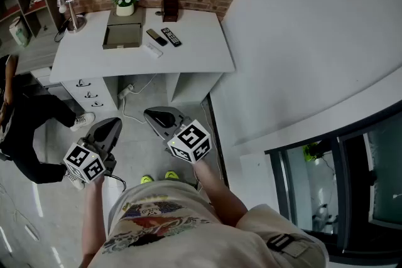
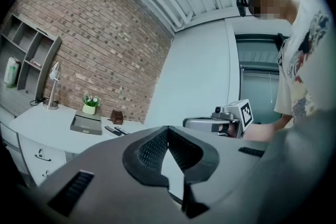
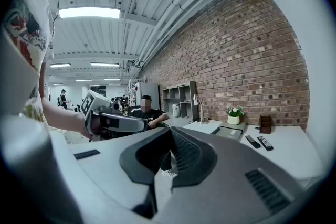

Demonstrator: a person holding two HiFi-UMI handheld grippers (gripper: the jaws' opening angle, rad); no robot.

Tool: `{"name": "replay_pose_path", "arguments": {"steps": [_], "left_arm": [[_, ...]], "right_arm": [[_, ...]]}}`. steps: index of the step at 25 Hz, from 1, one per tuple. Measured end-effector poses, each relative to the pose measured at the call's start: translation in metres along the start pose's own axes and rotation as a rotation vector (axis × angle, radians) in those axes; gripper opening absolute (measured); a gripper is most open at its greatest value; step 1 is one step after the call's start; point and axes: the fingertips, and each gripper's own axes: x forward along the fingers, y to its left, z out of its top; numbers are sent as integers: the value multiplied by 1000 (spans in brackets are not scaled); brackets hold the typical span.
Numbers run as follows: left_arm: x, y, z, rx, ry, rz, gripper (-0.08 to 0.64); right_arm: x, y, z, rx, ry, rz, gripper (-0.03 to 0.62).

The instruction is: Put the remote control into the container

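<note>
Two dark remote controls (image 1: 164,37) and a white one (image 1: 151,50) lie side by side on the white desk (image 1: 195,53), just right of the grey box container (image 1: 122,34). The right gripper view shows the dark remotes (image 3: 259,142) and the container (image 3: 231,131) far ahead. In the left gripper view they are small: remotes (image 2: 113,130), container (image 2: 85,123). My left gripper (image 1: 116,122) and right gripper (image 1: 151,113) hang over the floor, well short of the desk. Both are shut with nothing in them; their jaws meet at the tips (image 2: 168,128) (image 3: 169,128).
A potted plant (image 1: 125,2), a brown box (image 1: 169,8) and a desk lamp (image 1: 69,12) stand at the desk's back by the brick wall. A shelf unit (image 1: 25,3) is at the far left. A person in black (image 1: 25,116) sits left of me. A glass door (image 1: 352,179) is at the right.
</note>
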Motion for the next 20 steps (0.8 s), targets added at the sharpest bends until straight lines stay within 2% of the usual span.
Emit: {"name": "replay_pose_path", "arguments": {"steps": [20], "left_arm": [[-8, -7, -5, -13, -8, -21, 5]], "right_arm": [[6, 16, -12, -25, 61, 11, 12]]}}
